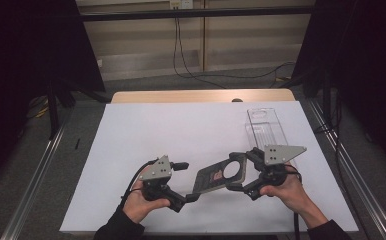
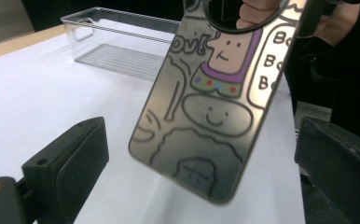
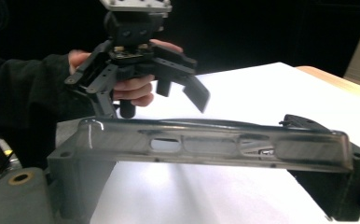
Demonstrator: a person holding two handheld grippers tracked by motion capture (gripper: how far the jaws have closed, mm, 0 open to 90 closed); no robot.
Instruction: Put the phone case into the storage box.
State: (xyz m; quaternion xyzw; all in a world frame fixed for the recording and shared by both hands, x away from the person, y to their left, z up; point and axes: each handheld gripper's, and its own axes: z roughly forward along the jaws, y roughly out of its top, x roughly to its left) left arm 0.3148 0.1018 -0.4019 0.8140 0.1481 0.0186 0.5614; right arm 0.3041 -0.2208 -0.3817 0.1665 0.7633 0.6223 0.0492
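1. I am holding the left gripper (image 1: 191, 181) in my left hand (image 1: 137, 202) at the near edge of the white sheet covering the table (image 1: 146, 135). Its jaws are standing wide apart; in the left gripper view they are flanking the lower end of the case without pressing on it.
2. I am holding the right gripper (image 1: 237, 172) in my right hand (image 1: 291, 192), also near the front edge. Its jaws are clamping the top end of the case across its width, as the right gripper view shows.
3. The translucent grey phone case with cartoon drawings and a round camera opening (image 1: 220, 175) is hanging above the sheet between the two grippers, tilted, with its printed back facing the left gripper (image 2: 206, 116).
4. Farther back on the right, the clear rectangular plastic tray (image 1: 265, 127) is lying flat on the sheet, well apart from the case.
5. Beyond the sheet, the wooden table edge (image 1: 181, 96) is showing.
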